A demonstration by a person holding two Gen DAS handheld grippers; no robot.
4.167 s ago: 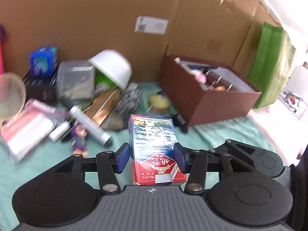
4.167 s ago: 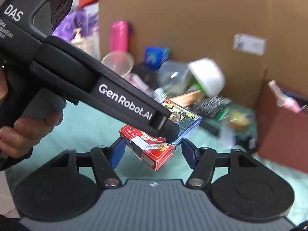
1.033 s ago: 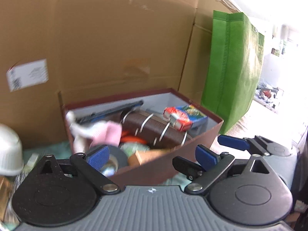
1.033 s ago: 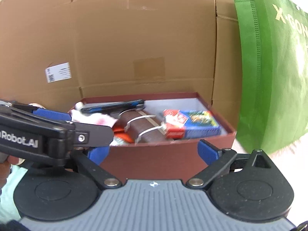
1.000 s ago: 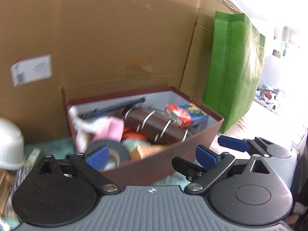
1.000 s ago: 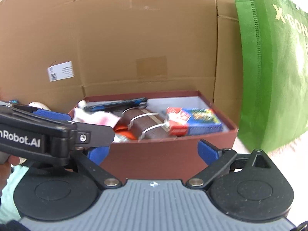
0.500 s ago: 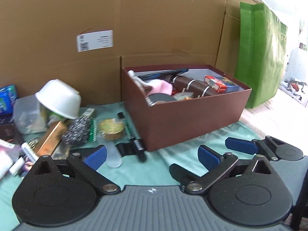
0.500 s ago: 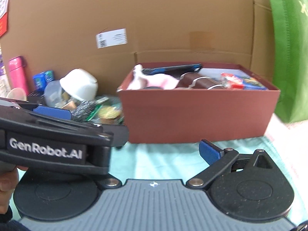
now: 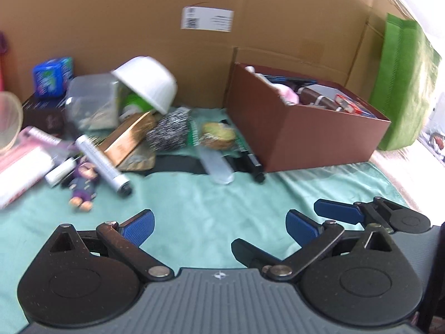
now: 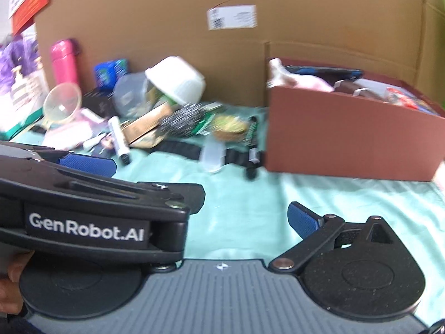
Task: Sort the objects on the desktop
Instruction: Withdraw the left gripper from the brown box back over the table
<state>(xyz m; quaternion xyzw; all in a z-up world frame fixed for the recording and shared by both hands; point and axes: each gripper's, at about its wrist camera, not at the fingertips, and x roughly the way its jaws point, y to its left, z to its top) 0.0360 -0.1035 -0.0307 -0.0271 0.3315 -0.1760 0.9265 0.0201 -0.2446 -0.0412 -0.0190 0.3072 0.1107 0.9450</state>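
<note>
My left gripper [image 9: 219, 226] hovers open and empty above the teal cloth [image 9: 194, 194]. My right gripper [image 10: 219, 217] is open too, with nothing in it; the left gripper's body covers its left finger, and its right finger [image 10: 301, 220] shows. The brown box [image 9: 314, 139] stands at the right and holds the red and blue card pack [image 9: 350, 107] among other items. To the left lies the unsorted pile: a tipped white bowl [image 9: 147, 83], a steel scourer [image 9: 169, 135], a white tube [image 9: 103, 164], a small doll [image 9: 83, 183] and a black marker [image 9: 250, 158].
A cardboard wall [image 9: 194, 55] closes off the back. A green bag [image 9: 403, 83] stands right of the box. A pink flask [image 10: 64, 61], a clear funnel [image 10: 62, 105], a blue pack [image 9: 51, 76] and a clear tub [image 9: 89, 103] sit at the far left.
The card pack my left gripper held earlier now lies in the brown box. Both grippers have drawn back from the box and swung left, bringing the pile into view.
</note>
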